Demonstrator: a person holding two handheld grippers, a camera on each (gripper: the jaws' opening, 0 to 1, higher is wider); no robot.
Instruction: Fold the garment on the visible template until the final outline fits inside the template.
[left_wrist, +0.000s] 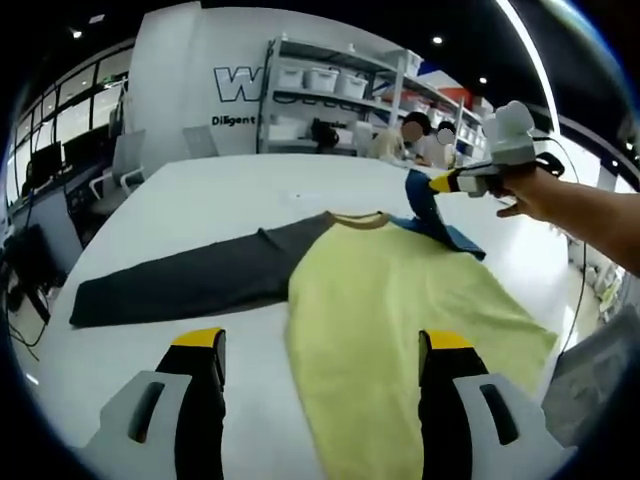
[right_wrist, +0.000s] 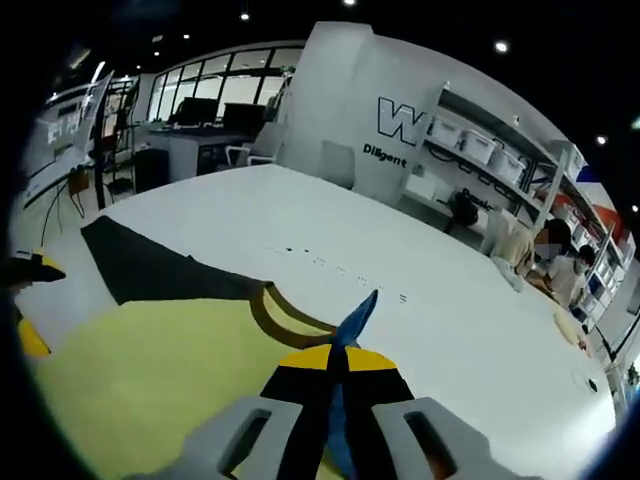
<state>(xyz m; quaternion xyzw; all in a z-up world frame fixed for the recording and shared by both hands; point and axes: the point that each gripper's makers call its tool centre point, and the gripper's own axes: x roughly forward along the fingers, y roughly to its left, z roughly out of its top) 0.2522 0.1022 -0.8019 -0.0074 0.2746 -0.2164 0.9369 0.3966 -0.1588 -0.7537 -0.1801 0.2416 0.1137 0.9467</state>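
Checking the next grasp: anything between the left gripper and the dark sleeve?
Nothing visible. The left gripper is open over bare white table; the dark sleeve lies flat just ahead. The right gripper is off at the blue sleeve.

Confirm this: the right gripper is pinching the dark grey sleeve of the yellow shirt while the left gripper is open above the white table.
Not quite. The right gripper is shut on the blue sleeve, not the dark grey sleeve, which lies flat and untouched on the white table. The right gripper view shows blue fabric pinched between its jaws. The left gripper is indeed open above the table, over the yellow shirt.
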